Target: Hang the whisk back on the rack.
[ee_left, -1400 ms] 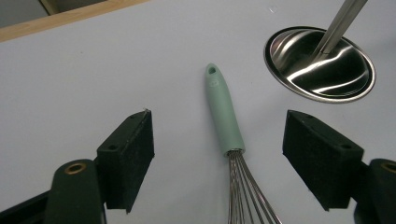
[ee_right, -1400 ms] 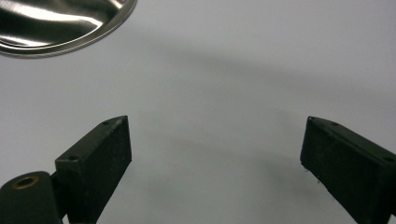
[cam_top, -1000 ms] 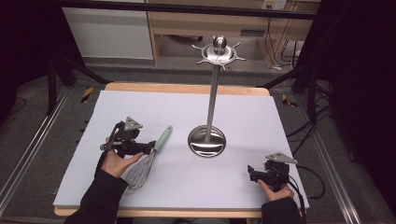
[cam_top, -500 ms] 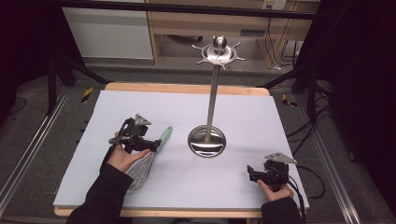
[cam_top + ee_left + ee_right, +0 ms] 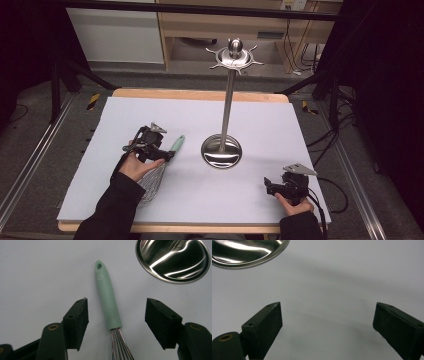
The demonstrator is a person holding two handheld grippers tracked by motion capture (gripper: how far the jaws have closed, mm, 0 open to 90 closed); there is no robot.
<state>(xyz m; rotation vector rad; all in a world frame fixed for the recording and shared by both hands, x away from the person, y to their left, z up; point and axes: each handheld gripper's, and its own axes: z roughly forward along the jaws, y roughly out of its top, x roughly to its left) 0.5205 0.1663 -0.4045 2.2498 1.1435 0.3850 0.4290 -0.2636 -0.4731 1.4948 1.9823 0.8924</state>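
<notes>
Closest to the person, on the right side of the white table top (image 5: 300, 130), the right gripper (image 5: 270, 188) sits low near the front edge in the high view. The right gripper view looks along its two black jaws. They stand wide apart, with nothing but bare white between them. Up in the corner of that view is the shiny edge of the round metal base (image 5: 247, 252).

A little farther in, on the left, the left gripper (image 5: 167, 156) is held over the whisk (image 5: 161, 170). From the high view, the hand (image 5: 137, 167) and gripper cover part of the whisk, so you see just some of the wires and the end of the green handle (image 5: 176, 145). The left gripper view shows much more. There the green handle (image 5: 107, 296) lies flat on the table, right in the middle between the two wide-open jaws. The jaws are not touching it. The handle has a small hole at its far end, and the wires (image 5: 121, 345) start at the near end.

Past the whisk, near the middle of the table, stands the tall metal stand (image 5: 227, 107). The high view shows its pole and the spiky ring with a ball on top (image 5: 234, 54). The gripper views catch just its base.
</notes>
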